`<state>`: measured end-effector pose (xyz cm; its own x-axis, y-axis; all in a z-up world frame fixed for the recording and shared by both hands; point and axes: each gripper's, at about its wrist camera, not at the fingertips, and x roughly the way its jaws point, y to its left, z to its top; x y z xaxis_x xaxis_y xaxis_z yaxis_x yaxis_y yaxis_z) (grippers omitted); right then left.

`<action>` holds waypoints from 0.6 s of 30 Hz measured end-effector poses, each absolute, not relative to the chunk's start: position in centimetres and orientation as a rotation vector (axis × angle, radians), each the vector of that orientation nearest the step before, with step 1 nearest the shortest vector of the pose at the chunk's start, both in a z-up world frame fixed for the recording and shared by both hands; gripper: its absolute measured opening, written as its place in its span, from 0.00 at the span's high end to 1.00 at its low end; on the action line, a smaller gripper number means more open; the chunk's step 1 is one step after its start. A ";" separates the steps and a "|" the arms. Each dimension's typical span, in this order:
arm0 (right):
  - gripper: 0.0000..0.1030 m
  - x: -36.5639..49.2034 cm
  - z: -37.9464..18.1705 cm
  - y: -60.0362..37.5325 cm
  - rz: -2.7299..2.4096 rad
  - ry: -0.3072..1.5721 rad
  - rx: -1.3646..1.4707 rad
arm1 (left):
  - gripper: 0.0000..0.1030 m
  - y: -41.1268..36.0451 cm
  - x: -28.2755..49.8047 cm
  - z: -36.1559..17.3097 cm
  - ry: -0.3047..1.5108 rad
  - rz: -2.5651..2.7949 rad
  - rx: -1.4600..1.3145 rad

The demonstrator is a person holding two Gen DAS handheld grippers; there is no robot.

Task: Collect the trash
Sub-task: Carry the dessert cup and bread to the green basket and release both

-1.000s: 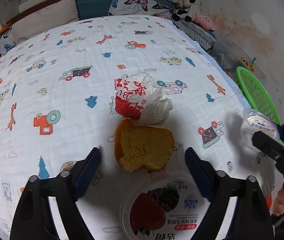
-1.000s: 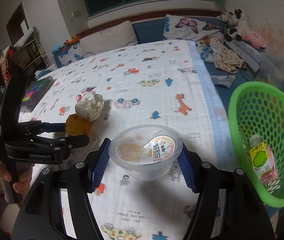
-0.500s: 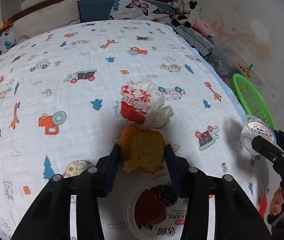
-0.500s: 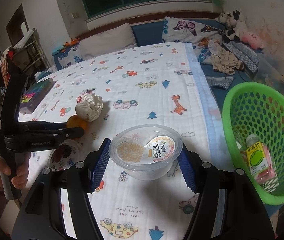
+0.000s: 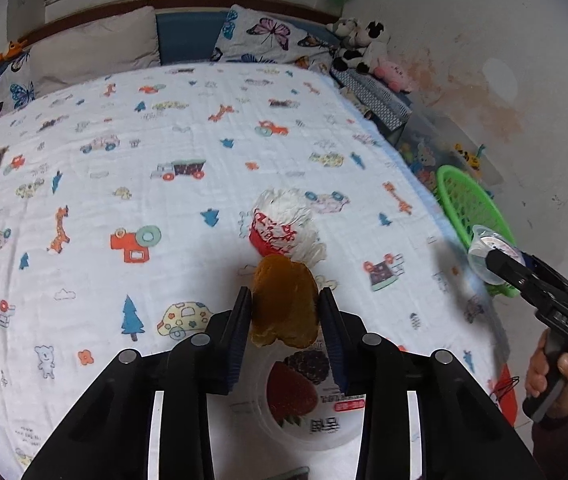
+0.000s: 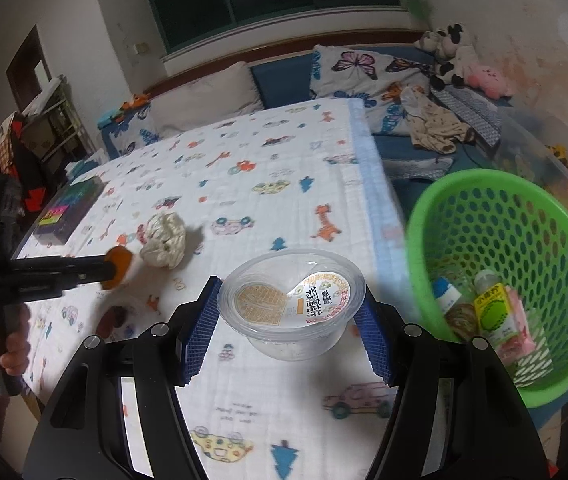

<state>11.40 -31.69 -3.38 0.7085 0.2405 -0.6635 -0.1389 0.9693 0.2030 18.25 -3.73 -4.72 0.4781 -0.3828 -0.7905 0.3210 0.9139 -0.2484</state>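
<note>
Tongs around Chinese-labelled cup

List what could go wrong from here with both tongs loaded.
1. The left tongs are closing on a soft piece of bread; squeezing further could crush it and drop crumbs on the sheet.
2. The right tongs pinch the clear cup only by its rim, so it may slip before the basket.
</note>
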 end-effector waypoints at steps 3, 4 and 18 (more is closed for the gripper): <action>0.37 11.6 -3.3 -33.4 0.176 0.751 0.161 | 0.68 -4.1 18.1 -3.6 0.959 -0.446 -0.068; 0.37 11.6 -3.3 -34.0 0.164 0.749 0.166 | 0.68 -4.2 18.1 -3.3 0.954 -0.454 -0.073; 0.36 11.6 -3.5 -45.4 -0.084 0.753 0.251 | 0.68 -13.1 19.2 0.7 0.909 -0.651 -0.023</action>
